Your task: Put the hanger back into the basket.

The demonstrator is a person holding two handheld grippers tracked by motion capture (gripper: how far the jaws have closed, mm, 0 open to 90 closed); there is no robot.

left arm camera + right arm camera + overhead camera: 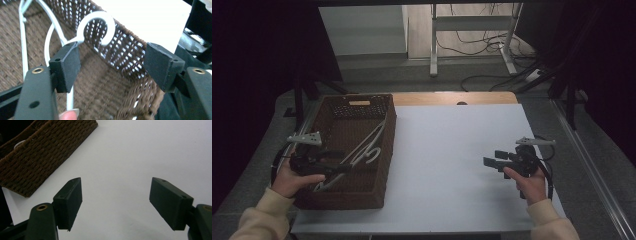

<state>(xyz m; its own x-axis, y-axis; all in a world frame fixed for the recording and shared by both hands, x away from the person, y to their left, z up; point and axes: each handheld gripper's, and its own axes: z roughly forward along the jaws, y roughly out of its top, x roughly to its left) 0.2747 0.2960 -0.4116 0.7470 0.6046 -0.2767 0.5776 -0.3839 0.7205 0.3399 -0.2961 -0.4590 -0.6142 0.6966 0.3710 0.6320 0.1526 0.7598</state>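
A brown wicker basket [343, 196] stands on the left of the white table [447, 145], and white plastic hangers [368, 146] lie slanted inside it. My left gripper [343, 168] reaches into the basket, open. In the left gripper view, a hanger's white hook [108, 25] curls against the basket wall [125, 52], just beyond my left gripper's [112, 53] left jaw; the hanger's neck runs behind that jaw. Nothing lies between the jaws. My right gripper [490, 159] hovers open over bare table at the right, and the right gripper view has it [116, 187] holding nothing.
The basket's outer corner [37, 157] lies to the upper left in the right gripper view. Beyond the table are a wooden edge strip [452, 98], a metal stand [433, 45] and floor cables [482, 45]. Dark curtains flank both sides.
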